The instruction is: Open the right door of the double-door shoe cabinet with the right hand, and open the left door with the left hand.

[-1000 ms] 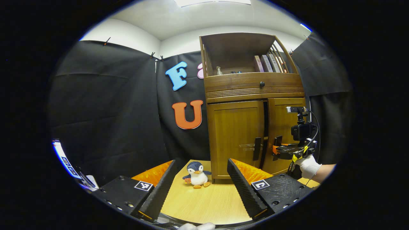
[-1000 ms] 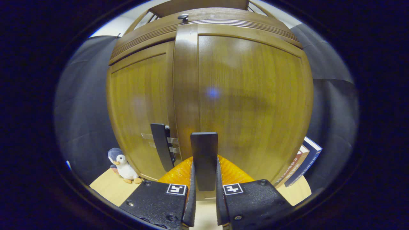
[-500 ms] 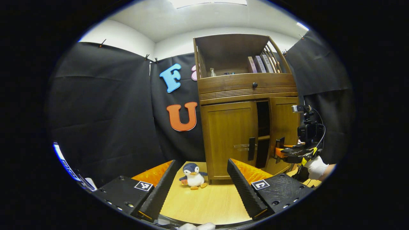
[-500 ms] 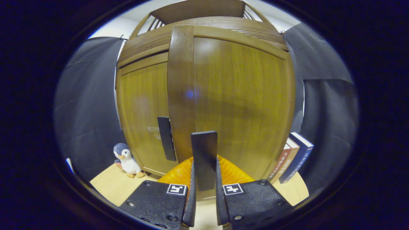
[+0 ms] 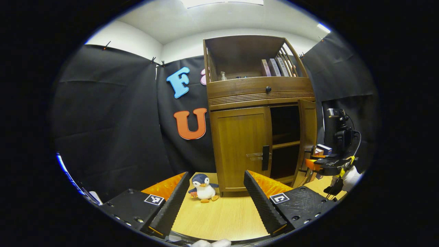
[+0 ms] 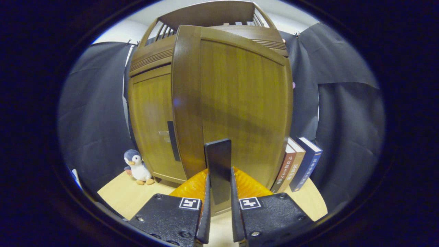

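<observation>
Right door (image 6: 240, 103): partly open.
Right gripper (image 6: 219, 206): fingers clench its handle (image 6: 218, 164).
Left gripper (image 5: 216, 195): fingers released.
Risk: door may hit books (image 6: 298, 164) if swung wide.

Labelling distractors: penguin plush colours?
Dark blue-grey and white, orange beak and feet; penguin plush clearest in right gripper view.

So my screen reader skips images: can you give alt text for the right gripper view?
The right gripper is shut on the right door's handle, with the right door swung open; the left door is closed.
</observation>
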The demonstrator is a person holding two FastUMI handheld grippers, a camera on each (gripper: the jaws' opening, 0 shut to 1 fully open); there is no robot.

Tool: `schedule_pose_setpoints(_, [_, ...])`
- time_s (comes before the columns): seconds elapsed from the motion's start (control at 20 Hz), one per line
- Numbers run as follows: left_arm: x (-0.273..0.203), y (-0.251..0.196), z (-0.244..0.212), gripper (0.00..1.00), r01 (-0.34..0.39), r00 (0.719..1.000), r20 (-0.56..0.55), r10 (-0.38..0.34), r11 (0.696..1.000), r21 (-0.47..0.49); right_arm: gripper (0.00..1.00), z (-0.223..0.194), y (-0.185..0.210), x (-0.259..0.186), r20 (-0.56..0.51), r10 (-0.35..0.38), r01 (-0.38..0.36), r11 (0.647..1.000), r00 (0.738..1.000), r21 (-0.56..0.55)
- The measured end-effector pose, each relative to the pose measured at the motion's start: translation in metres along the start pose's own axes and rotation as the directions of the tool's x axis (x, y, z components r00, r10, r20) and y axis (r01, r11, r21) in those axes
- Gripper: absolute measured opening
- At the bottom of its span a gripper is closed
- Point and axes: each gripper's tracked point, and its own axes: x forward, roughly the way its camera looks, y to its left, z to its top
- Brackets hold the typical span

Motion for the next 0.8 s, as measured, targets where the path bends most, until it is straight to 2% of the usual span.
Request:
schedule_pose_setpoints(0.15, [0.003, -0.007, 0.001, 0.96, 0.018, 1.000, 0.002, -0.018, 1.000, 0.005, 0.28, -0.004, -0.012, -0.015, -0.002, -0.011, 0.011, 1.000, 1.000, 0.011])
schedule_pose_setpoints(0.2, [0.004, -0.010, 0.002, 1.00, 0.025, 1.000, 0.004, -0.025, 1.000, 0.007, 0.28, -0.004, -0.016, -0.020, -0.002, -0.015, 0.015, 1.000, 1.000, 0.017])
schedule_pose_setpoints(0.25, [0.005, -0.013, 0.002, 0.96, 0.033, 0.999, 0.006, -0.033, 0.999, 0.010, 0.27, -0.006, -0.021, -0.024, -0.004, -0.020, 0.020, 1.000, 1.000, 0.023])
schedule_pose_setpoints(0.5, [0.012, -0.039, 0.005, 0.96, 0.089, 0.996, 0.008, -0.089, 0.996, 0.017, 0.24, -0.009, -0.043, -0.044, -0.002, -0.058, 0.058, 0.998, 0.998, 0.032])
schedule_pose_setpoints(0.8, [0.014, -0.068, 0.007, 0.96, 0.137, 0.990, 0.016, -0.137, 0.991, 0.001, 0.18, -0.012, -0.060, -0.057, -0.006, -0.062, 0.062, 0.997, 0.998, 0.043])
